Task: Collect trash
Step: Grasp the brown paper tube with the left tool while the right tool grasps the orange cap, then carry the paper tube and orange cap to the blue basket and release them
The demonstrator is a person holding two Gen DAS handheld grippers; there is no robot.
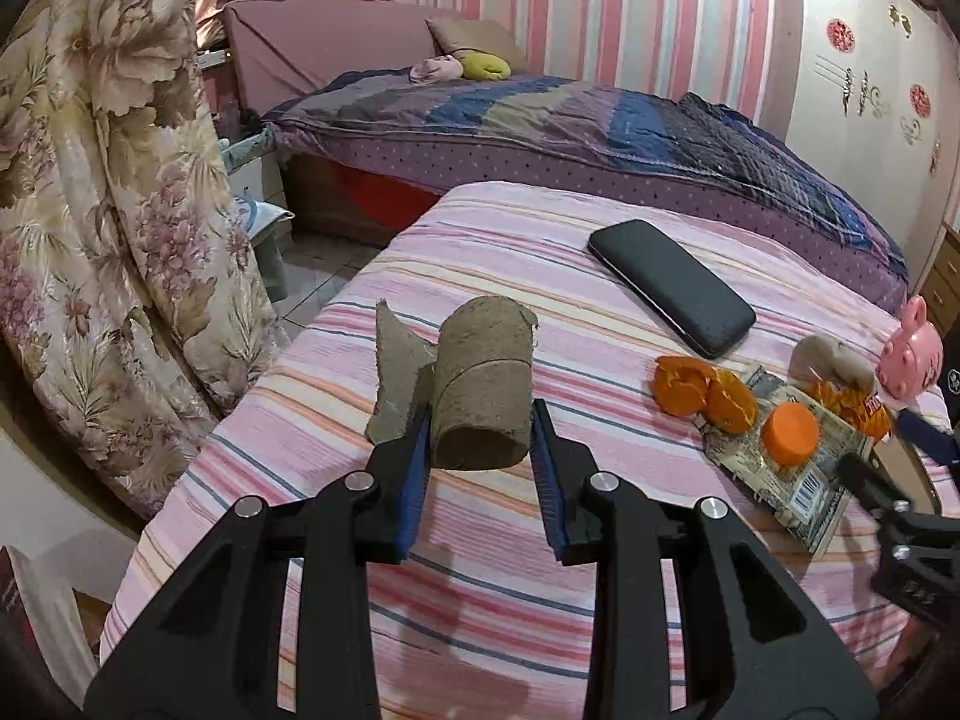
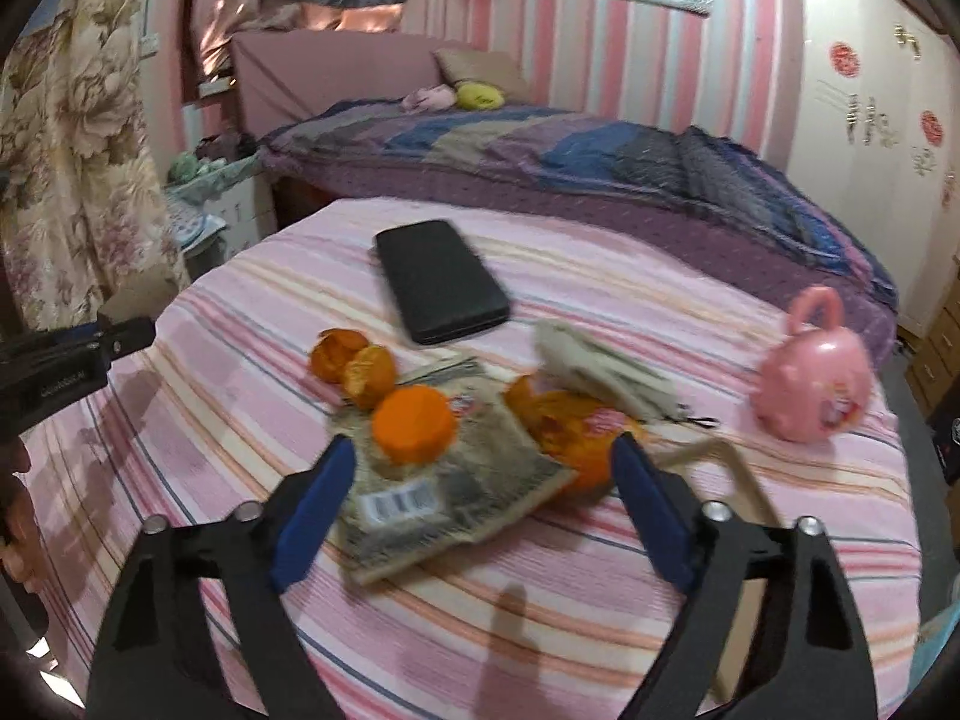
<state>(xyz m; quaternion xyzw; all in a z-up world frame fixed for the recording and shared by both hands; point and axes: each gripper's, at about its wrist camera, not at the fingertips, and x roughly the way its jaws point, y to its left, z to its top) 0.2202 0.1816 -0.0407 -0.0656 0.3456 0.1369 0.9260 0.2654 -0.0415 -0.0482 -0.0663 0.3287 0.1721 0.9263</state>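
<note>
**Tube gripped on the left; wrapper lies dead ahead of the right**

Left wrist view: the left hand-held gripper (image 1: pixel 480 420) is closed narrow on a torn cardboard tube (image 1: pixel 480 384), its blue pads pressing the tube's two sides; the tube appears lifted just clear of the striped counter (image 1: pixel 480 600), though contact is hard to rule out; its long axis runs straight along the fingers, the open mouth facing the camera, the ragged end pointing away toward the black phone (image 1: pixel 672 285); a loose flap of card juts up on the side of the tube away from the phone; the remaining rubbish, orange peel (image 1: pixel 702 393) and an orange cap (image 1: pixel 790 435) on a printed wrapper (image 1: pixel 774 474), sits on the near side of the phone, well apart from the tube.

Right wrist view: the right hand-held gripper (image 2: pixel 480 462) stands wide and holds nothing; the printed wrapper (image 2: pixel 444 498) lies between its fingers, just ahead, on the near side of the black phone (image 2: pixel 438 279); its long axis slants across the gap, barcode end toward the camera; the orange cap (image 2: pixel 414 423) rests on it; orange peel (image 2: pixel 354 366) lies between wrapper and phone; crumpled paper (image 2: pixel 600 375) and a pink toy (image 2: pixel 810 384) sit off beyond the right finger; by my judgement the right hand is the nearer one, and needs only to advance and close.
</note>
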